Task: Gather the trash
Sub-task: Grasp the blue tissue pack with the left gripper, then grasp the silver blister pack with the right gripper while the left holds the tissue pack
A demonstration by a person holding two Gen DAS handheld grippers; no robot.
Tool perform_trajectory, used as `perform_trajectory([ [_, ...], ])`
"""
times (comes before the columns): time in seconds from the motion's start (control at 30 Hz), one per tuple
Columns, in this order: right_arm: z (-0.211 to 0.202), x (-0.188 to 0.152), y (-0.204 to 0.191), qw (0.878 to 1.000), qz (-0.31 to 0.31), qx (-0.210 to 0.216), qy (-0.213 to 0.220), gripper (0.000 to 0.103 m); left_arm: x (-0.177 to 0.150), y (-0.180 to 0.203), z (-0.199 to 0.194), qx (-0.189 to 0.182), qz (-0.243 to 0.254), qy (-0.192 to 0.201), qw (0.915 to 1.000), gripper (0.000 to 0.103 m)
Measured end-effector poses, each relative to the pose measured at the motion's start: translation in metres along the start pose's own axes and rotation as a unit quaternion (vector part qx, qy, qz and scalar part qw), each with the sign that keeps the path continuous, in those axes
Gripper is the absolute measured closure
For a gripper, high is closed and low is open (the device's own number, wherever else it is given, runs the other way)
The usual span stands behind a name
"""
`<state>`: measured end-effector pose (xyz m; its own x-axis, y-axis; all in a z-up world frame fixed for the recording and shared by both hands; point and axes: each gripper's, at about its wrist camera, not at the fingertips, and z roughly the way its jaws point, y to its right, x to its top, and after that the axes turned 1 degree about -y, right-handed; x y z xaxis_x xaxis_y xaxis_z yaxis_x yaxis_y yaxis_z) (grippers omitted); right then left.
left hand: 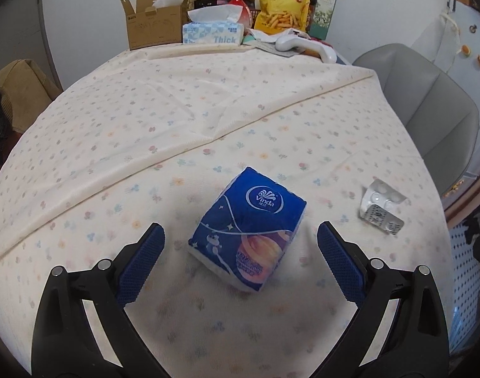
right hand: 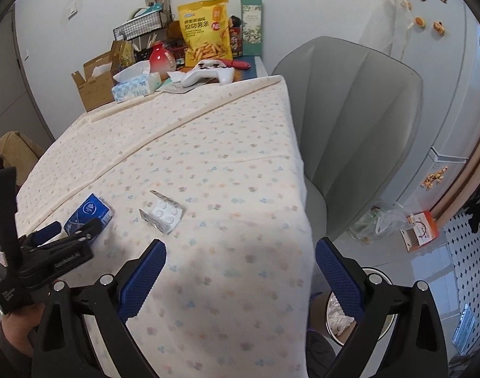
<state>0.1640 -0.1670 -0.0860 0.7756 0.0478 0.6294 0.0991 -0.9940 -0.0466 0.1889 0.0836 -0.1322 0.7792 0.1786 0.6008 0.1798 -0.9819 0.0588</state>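
A blue Vinda tissue pack (left hand: 247,228) lies on the flowered tablecloth (left hand: 208,100), just ahead of my left gripper (left hand: 240,236), which stands open with its blue pads either side of the pack's near end. A bent silver pill blister (left hand: 381,206) lies to the pack's right. In the right wrist view the same blister (right hand: 162,214) and tissue pack (right hand: 88,214) sit ahead and to the left of my right gripper (right hand: 240,252), which is open and empty above the table's near right edge. The left gripper (right hand: 51,252) shows at lower left, held by a hand.
The far end of the table holds a cardboard box (left hand: 151,22), a tissue box (left hand: 213,30), a yellow snack bag (left hand: 284,0), a white game controller (right hand: 208,74) and a red vase (right hand: 161,56). A grey chair (right hand: 350,126) stands at the right. A bin (right hand: 350,312) sits on the floor below.
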Motion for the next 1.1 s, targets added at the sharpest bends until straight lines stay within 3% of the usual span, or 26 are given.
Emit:
perform_trajectory([
  [0.2,0.017,0.006,-0.022,1.000,-0.027,0.008,-0.012,0.010,0.004,0.002,0.010,0.012,0.015,-0.004,0.9998,0.030],
  [0.27,0.025,0.009,-0.030,0.999,-0.037,0.009,-0.019,0.010,0.006,0.002,0.010,0.021,0.028,-0.001,0.9994,0.052],
  [0.37,0.036,0.011,-0.041,0.998,-0.052,0.012,-0.028,0.010,0.010,-0.006,0.008,0.013,0.015,-0.001,0.9998,0.072],
  [0.63,0.066,0.015,-0.067,0.995,-0.080,0.020,-0.051,0.010,0.020,-0.035,-0.004,0.031,-0.032,0.033,0.9985,0.077],
  [0.9,0.094,0.021,-0.076,0.993,-0.096,0.018,-0.067,0.016,0.021,-0.041,0.012,0.038,-0.045,0.018,0.9981,0.077],
  [0.97,0.099,0.024,-0.075,0.993,-0.096,0.014,-0.068,0.020,0.019,-0.040,0.015,0.037,-0.047,0.015,0.9981,0.076],
  [1.07,0.101,0.027,-0.078,0.992,-0.101,0.032,-0.074,0.051,0.018,-0.037,0.015,0.037,-0.048,0.016,0.9980,0.076],
  [1.1,0.099,0.028,-0.081,0.991,-0.107,0.036,-0.075,0.069,0.018,-0.037,0.015,0.036,-0.049,0.016,0.9980,0.076],
])
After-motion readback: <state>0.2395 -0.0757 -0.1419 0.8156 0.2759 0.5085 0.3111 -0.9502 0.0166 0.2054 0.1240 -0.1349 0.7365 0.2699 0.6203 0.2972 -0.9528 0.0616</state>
